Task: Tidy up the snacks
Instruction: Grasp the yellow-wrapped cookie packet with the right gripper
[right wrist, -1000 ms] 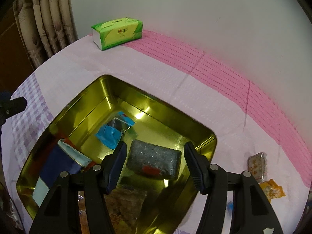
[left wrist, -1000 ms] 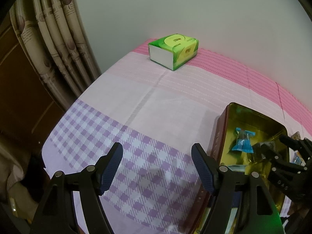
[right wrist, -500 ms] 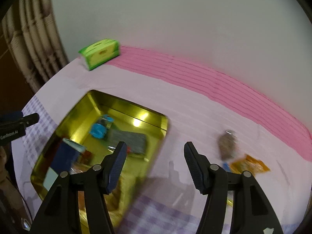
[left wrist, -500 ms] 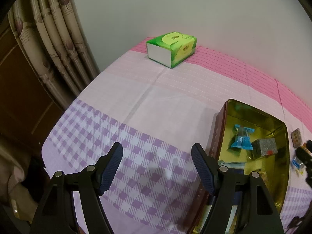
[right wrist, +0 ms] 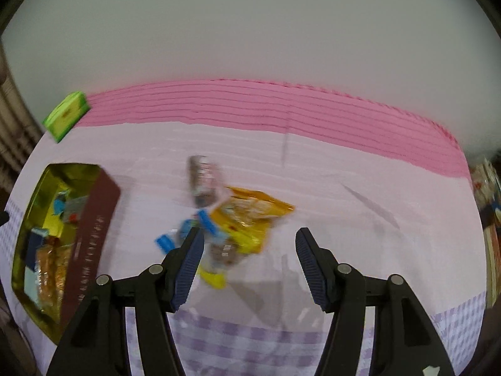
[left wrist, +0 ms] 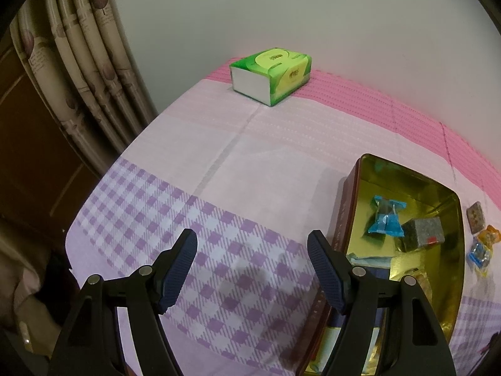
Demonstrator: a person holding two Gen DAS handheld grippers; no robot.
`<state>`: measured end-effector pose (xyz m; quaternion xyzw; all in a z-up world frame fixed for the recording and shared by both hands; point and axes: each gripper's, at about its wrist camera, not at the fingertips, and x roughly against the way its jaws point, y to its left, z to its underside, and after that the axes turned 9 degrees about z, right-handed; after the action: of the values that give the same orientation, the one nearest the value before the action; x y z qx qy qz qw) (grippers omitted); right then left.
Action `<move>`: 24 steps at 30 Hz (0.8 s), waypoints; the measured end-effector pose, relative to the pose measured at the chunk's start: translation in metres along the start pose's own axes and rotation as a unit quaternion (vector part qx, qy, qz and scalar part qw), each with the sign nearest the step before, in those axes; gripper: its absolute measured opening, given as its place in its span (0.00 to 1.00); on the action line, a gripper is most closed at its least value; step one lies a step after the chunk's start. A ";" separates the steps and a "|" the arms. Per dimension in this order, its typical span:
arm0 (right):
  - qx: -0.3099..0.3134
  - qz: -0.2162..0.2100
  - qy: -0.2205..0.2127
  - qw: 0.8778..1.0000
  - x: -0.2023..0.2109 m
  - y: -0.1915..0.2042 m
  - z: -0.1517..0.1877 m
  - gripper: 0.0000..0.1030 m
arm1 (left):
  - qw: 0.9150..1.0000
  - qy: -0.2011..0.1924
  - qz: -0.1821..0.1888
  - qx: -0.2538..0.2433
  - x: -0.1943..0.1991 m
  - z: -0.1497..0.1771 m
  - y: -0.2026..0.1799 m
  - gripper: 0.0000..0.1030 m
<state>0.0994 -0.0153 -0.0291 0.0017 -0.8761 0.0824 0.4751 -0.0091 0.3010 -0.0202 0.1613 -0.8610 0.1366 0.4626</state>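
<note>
Picking the next loose packet calls for centring the right claw [right wrist: 245,264] over one wrapper, likely the yellow packet [right wrist: 250,216], before descending, since the packets overlap. These lie on the counter [right wrist: 360,194] beside the gold tin [left wrist: 451,282], toward its right edge. Both claws, including the left claw [left wrist: 252,271], stand apart and empty, touching nothing.

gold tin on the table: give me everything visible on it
The tin is a rectangular open box, no lid in view: shiny gold metal inside, dark maroon outer walls with faint gold lettering. It sits flat on the tablecloth, partly over the purple check. Inside lie a blue wrapped candy, a grey speckled block with a red mark, and more packets near the front. Neither gripper touches it; three loose snacks lie on the cloth beside it.
</note>
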 end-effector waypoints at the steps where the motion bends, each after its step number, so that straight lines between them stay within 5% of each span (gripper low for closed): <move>1: -0.002 -0.005 -0.001 1.000 -0.002 -0.002 0.000 0.57 | 1.000 0.000 -0.001 -0.001 0.000 0.000 -0.001 0.71; 18: -0.039 0.001 0.034 0.999 -0.034 0.026 0.016 0.54 | 1.000 0.002 -0.003 -0.004 -0.002 0.000 0.000 0.71; 24: -0.041 0.011 0.039 0.998 -0.044 0.028 0.017 0.40 | 1.000 0.002 -0.002 -0.003 -0.001 0.001 0.000 0.71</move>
<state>0.1072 0.0066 -0.0792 -0.0306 -0.8597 0.0513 0.5073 -0.0087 0.3006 -0.0217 0.1613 -0.8603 0.1333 0.4649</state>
